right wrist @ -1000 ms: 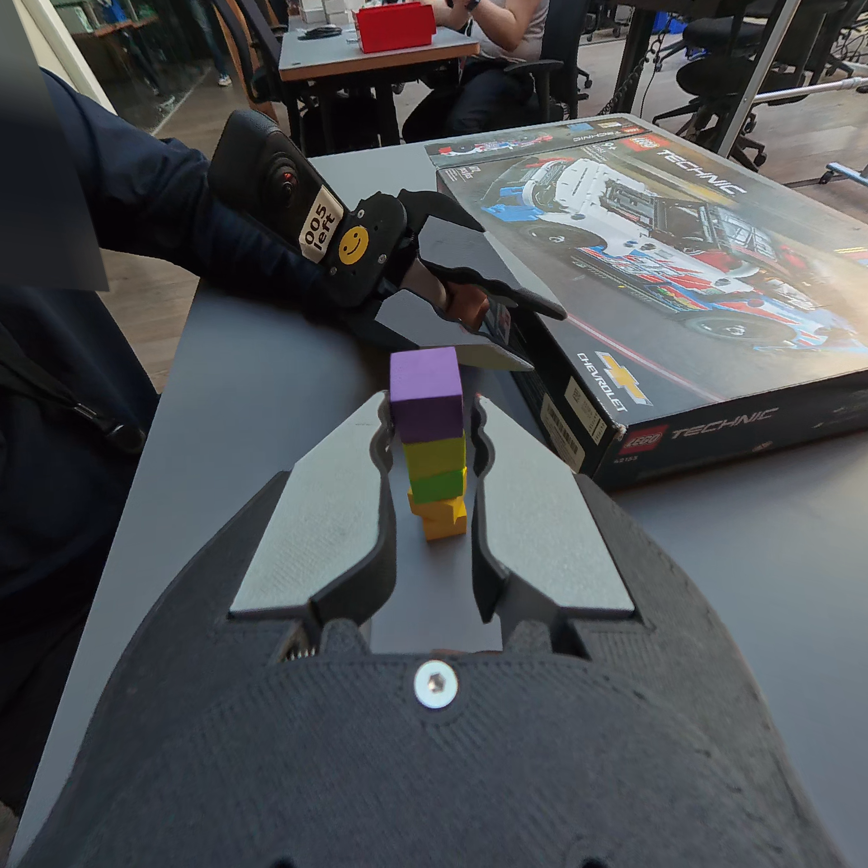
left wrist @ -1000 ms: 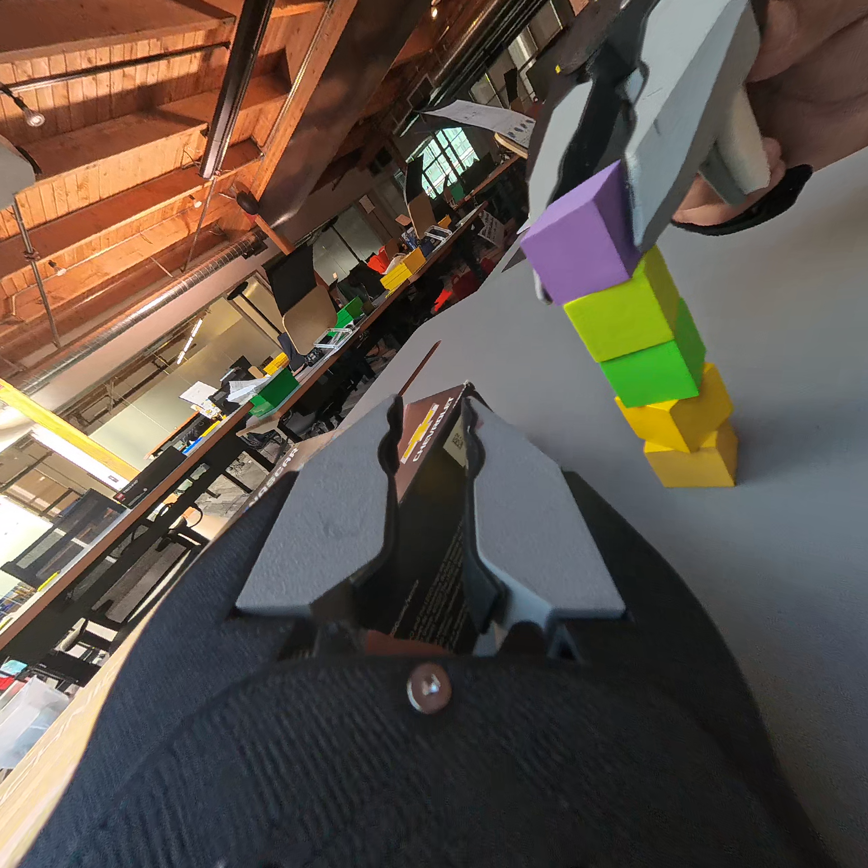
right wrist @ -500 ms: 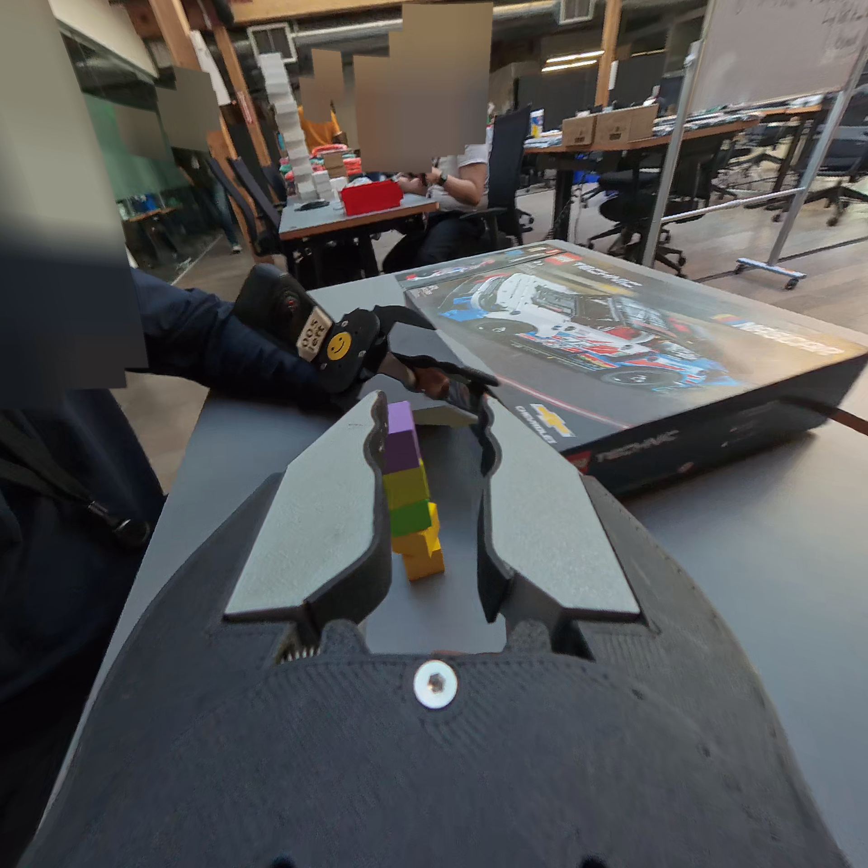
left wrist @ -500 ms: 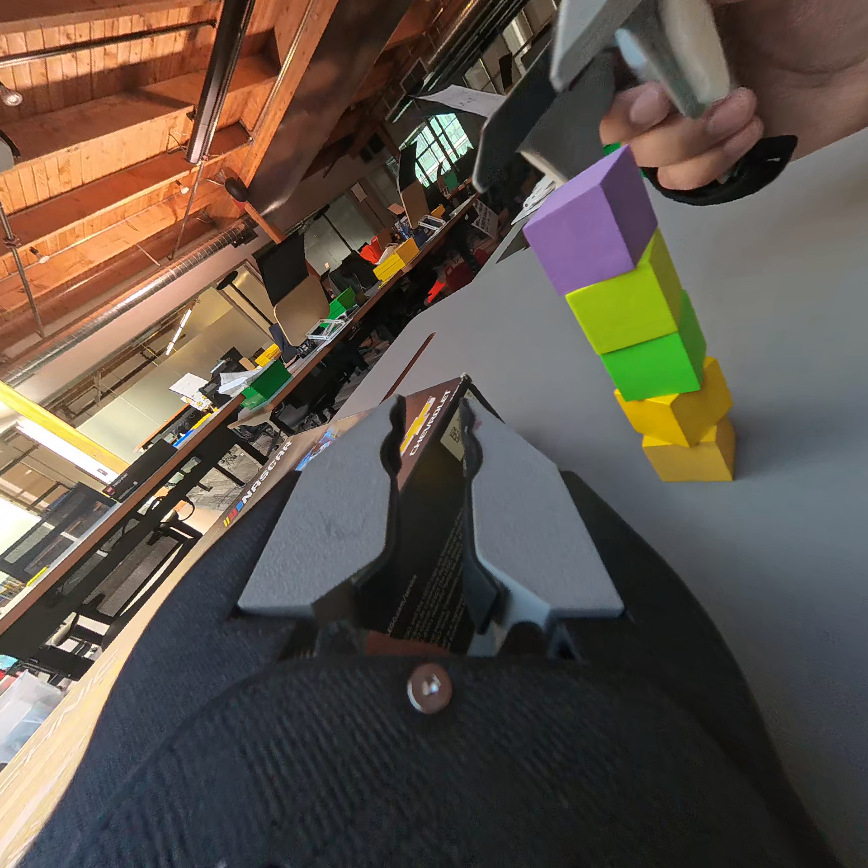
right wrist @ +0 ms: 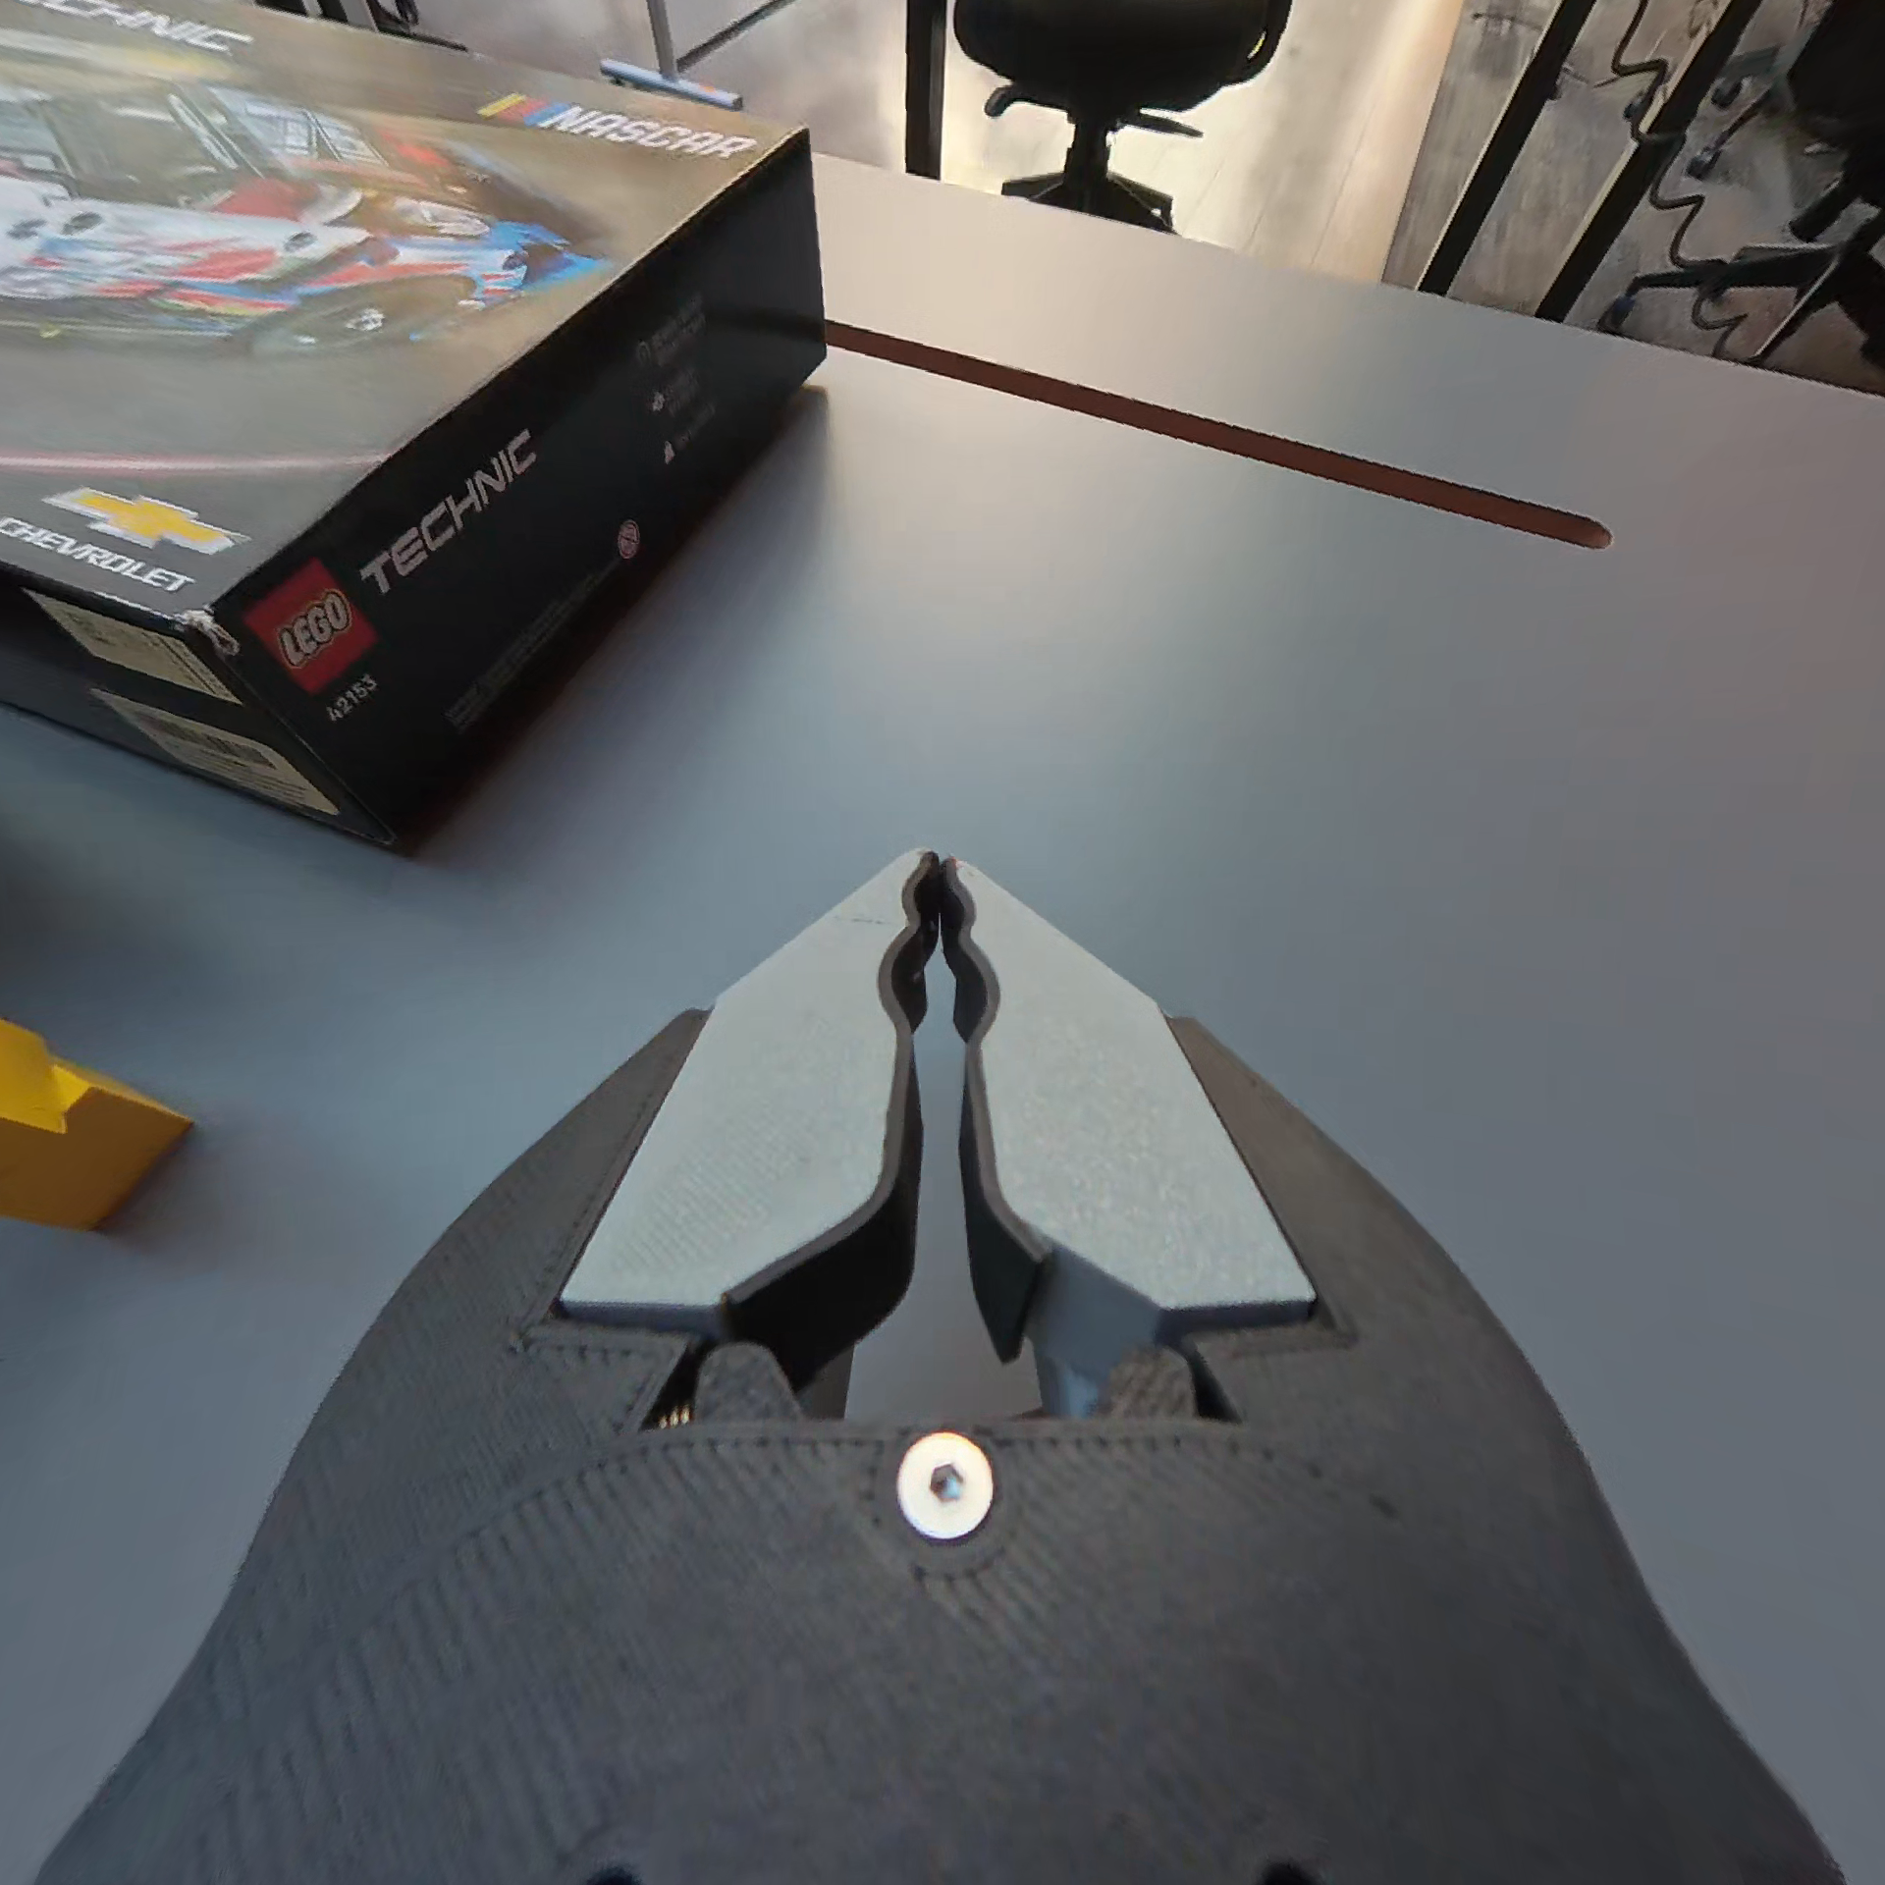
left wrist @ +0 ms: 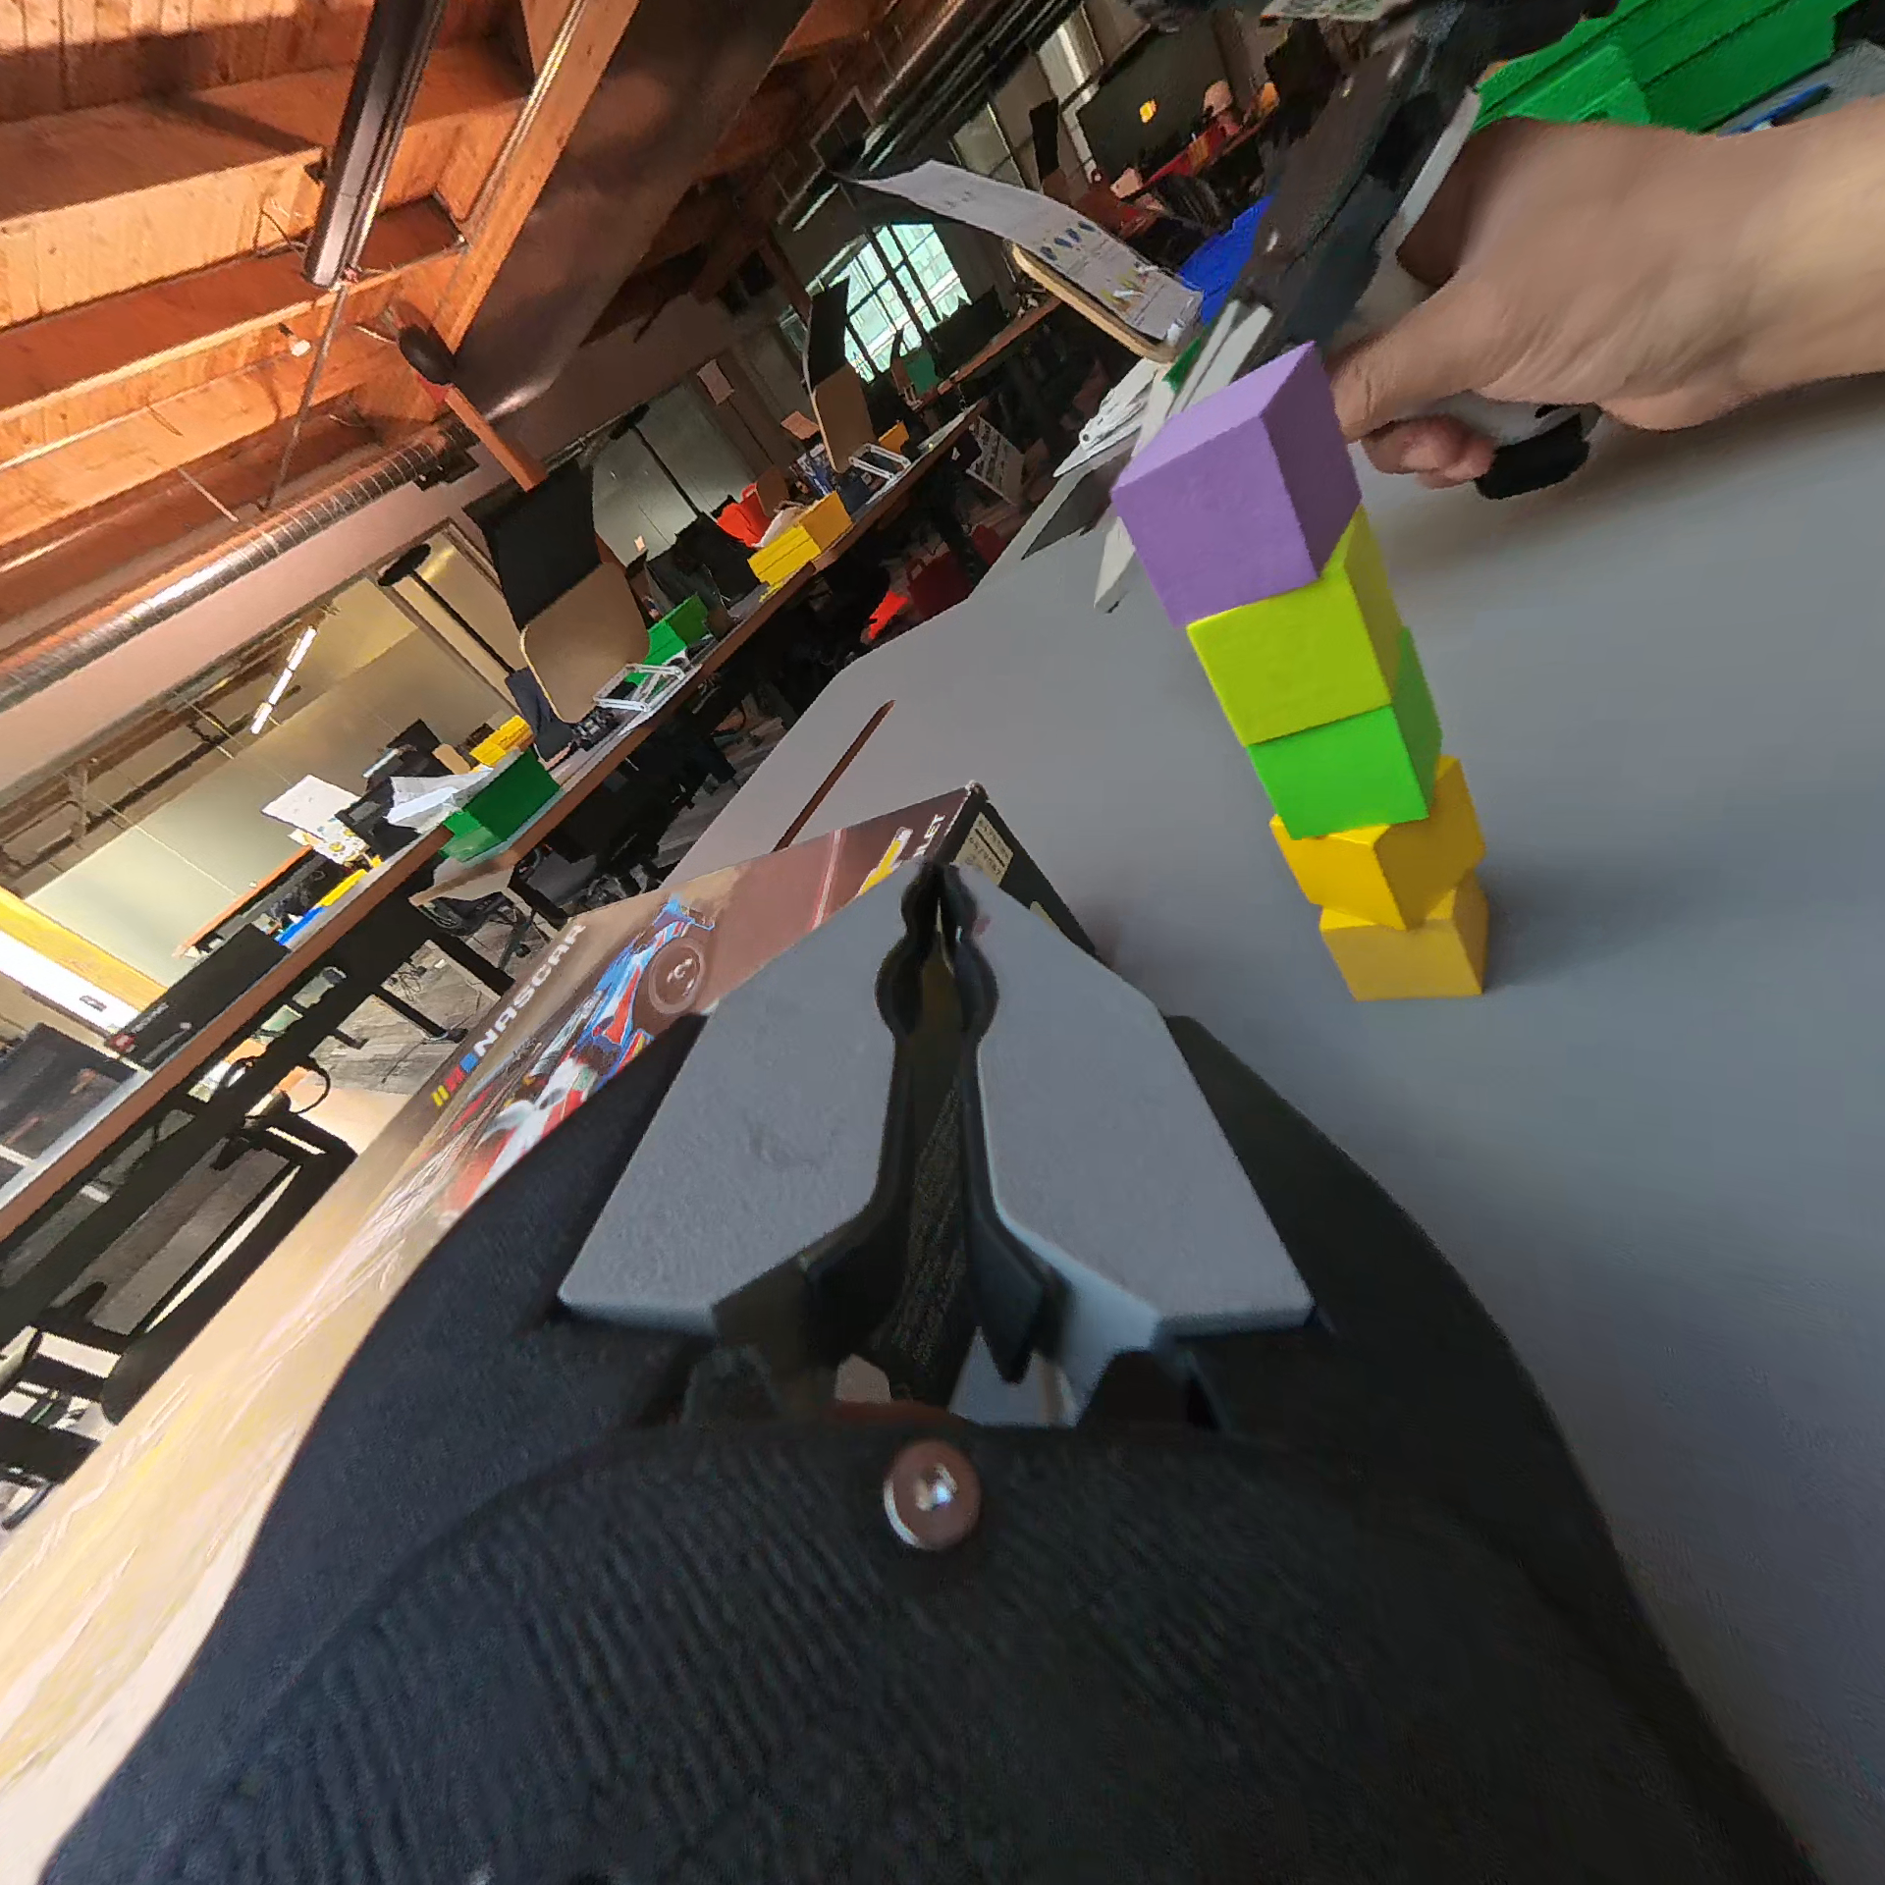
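A tower of several blocks stands on the grey table (left wrist: 1632, 918): a purple block (left wrist: 1239, 500) on top, then a lime one (left wrist: 1290, 643), a green one (left wrist: 1336, 770) and two yellow ones (left wrist: 1377, 857). My left gripper (left wrist: 938, 887) is shut with nothing between its fingers, low by the corner of a large dark toy box (left wrist: 775, 918), left of the tower. My right gripper (right wrist: 933, 867) is shut with nothing in it, above bare table. A yellow block (right wrist: 71, 1132) shows at its left edge. The hand (left wrist: 1591, 275) holding it is behind the tower.
The large toy box (right wrist: 408, 357) lies on the table at the left of the right wrist view. A narrow brown slot (right wrist: 1224, 439) runs across the table beyond it. Office chairs (right wrist: 1102, 61) and other desks (left wrist: 510, 816) stand beyond the table's edge. The left gripper's tips are roughly 20 cm from the right gripper's.
My right gripper left the purple block on top of the tower, drew back, swung to the right and shut on nothing. My left gripper's fingers closed together by the box.
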